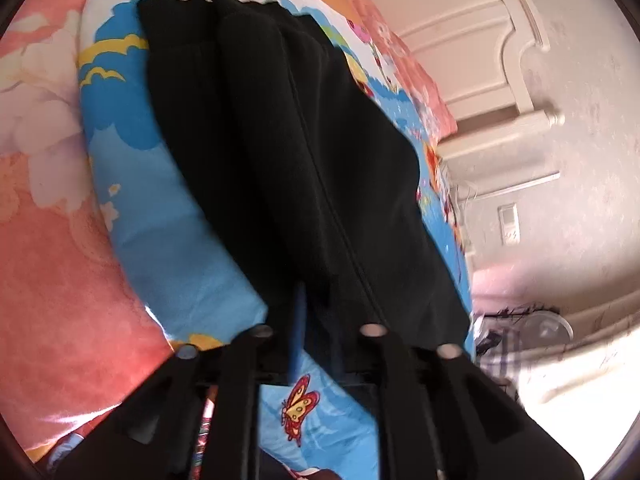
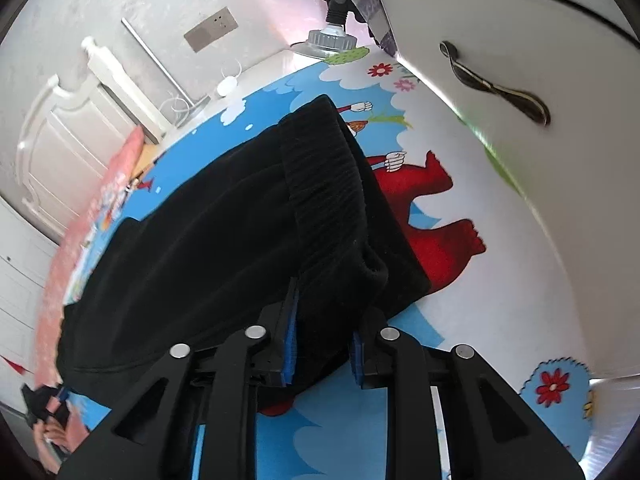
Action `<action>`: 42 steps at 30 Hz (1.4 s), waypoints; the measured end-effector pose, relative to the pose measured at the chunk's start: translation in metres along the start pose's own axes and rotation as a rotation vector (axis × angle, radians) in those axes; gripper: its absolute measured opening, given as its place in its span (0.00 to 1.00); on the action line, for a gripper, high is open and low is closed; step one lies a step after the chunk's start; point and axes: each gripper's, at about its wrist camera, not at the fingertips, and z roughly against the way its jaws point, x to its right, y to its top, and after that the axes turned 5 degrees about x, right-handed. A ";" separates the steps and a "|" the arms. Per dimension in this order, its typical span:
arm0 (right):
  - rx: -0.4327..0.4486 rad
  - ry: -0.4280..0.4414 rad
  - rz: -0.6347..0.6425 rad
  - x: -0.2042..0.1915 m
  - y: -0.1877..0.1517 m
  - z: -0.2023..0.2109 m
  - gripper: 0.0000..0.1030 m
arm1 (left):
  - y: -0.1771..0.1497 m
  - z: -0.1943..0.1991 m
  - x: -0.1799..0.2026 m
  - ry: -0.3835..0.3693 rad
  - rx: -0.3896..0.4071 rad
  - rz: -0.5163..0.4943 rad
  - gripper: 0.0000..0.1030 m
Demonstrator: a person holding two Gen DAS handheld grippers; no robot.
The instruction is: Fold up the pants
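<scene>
Black pants (image 1: 280, 152) lie stretched across a bed sheet with a blue cartoon print (image 1: 160, 216). My left gripper (image 1: 316, 320) is shut on the near end of the pants, the cloth running up and away from its blue-padded fingers. In the right wrist view the pants (image 2: 240, 216) show their ribbed elastic waistband (image 2: 320, 184). My right gripper (image 2: 324, 344) is shut on the waistband end, with black cloth bunched between its blue pads (image 2: 289, 344). The left gripper shows small at the lower left edge of the right wrist view (image 2: 44, 404).
A pink floral quilt (image 1: 52, 240) lies along the bed's left side. A white headboard (image 1: 480, 60) and wall stand beyond. A white cabinet door with a metal handle (image 2: 496, 84) is close on the right. A lamp (image 2: 332, 36) and cables sit on a ledge.
</scene>
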 end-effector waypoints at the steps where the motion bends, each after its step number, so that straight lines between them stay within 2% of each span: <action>1: 0.002 -0.007 0.003 0.000 0.000 0.000 0.21 | 0.005 0.003 -0.001 -0.030 0.018 0.011 0.37; 3: 0.009 -0.017 0.002 0.000 -0.002 0.000 0.21 | 0.013 0.008 -0.006 -0.056 0.059 0.027 0.38; 8: 0.028 -0.075 0.057 -0.010 -0.005 -0.001 0.22 | 0.046 0.023 -0.045 -0.136 0.147 0.187 0.40; 12: 0.029 -0.099 0.075 -0.012 -0.005 -0.003 0.23 | 0.070 0.025 -0.058 -0.180 0.178 0.222 0.44; 18: 0.046 -0.183 0.174 -0.027 -0.010 -0.004 0.24 | 0.109 0.014 -0.069 -0.134 0.204 0.247 0.46; 19: 0.055 -0.220 0.203 -0.030 -0.012 -0.005 0.37 | 0.117 0.012 -0.070 -0.150 0.203 0.244 0.46; 20: 0.067 -0.289 0.235 -0.033 -0.013 -0.005 0.75 | 0.125 0.007 -0.067 -0.147 0.192 0.221 0.46; 21: 0.091 -0.426 0.273 -0.036 -0.015 -0.005 0.89 | 0.133 0.003 -0.067 -0.127 0.189 0.207 0.46; 22: 0.104 -0.461 0.296 -0.037 -0.017 -0.005 0.94 | 0.138 0.001 -0.068 -0.109 0.188 0.214 0.44; 24: 0.108 -0.466 0.281 -0.034 -0.017 0.001 0.94 | 0.144 -0.006 -0.066 -0.110 0.168 0.217 0.41; 26: 0.143 -0.503 0.270 -0.036 -0.017 0.011 0.94 | 0.154 -0.010 -0.061 -0.065 0.139 0.149 0.27; 28: 0.217 -0.530 0.274 -0.048 -0.017 0.028 0.94 | 0.160 -0.007 -0.055 -0.061 0.118 0.102 0.16; 29: 0.269 -0.522 0.279 -0.059 -0.018 0.038 0.94 | 0.162 -0.001 -0.046 -0.053 0.131 0.064 0.15; 31: 0.363 -0.476 0.326 -0.086 -0.024 0.054 0.94 | 0.156 0.034 -0.020 -0.035 0.224 -0.077 0.15; 32: 0.388 -0.439 0.348 -0.098 -0.025 0.057 0.95 | 0.147 0.050 -0.012 -0.024 0.277 -0.125 0.15; 33: 0.407 -0.357 0.382 -0.114 -0.030 0.059 0.95 | 0.139 0.059 -0.012 -0.015 0.308 -0.132 0.15; 35: 0.371 -0.225 0.442 -0.145 -0.039 0.047 0.95 | 0.129 0.054 -0.027 0.029 0.311 -0.103 0.15; 37: 0.300 -0.115 0.479 -0.170 -0.047 0.032 0.95 | 0.131 0.032 -0.056 0.062 0.253 -0.035 0.21; 38: 0.252 -0.034 0.499 -0.186 -0.053 0.021 0.95 | 0.133 0.024 -0.070 0.059 0.227 0.014 0.32; 39: 0.227 -0.004 0.517 -0.197 -0.059 0.013 0.95 | 0.133 0.024 -0.080 0.033 0.232 0.050 0.35; 40: 0.207 0.027 0.540 -0.209 -0.064 0.008 0.95 | 0.132 0.029 -0.083 0.002 0.250 0.067 0.42; 41: 0.186 0.072 0.569 -0.224 -0.070 0.001 0.95 | 0.131 0.034 -0.082 0.002 0.275 0.066 0.53; 42: 0.180 0.086 0.579 -0.233 -0.075 -0.003 0.95 | 0.131 0.039 -0.081 0.018 0.304 0.059 0.55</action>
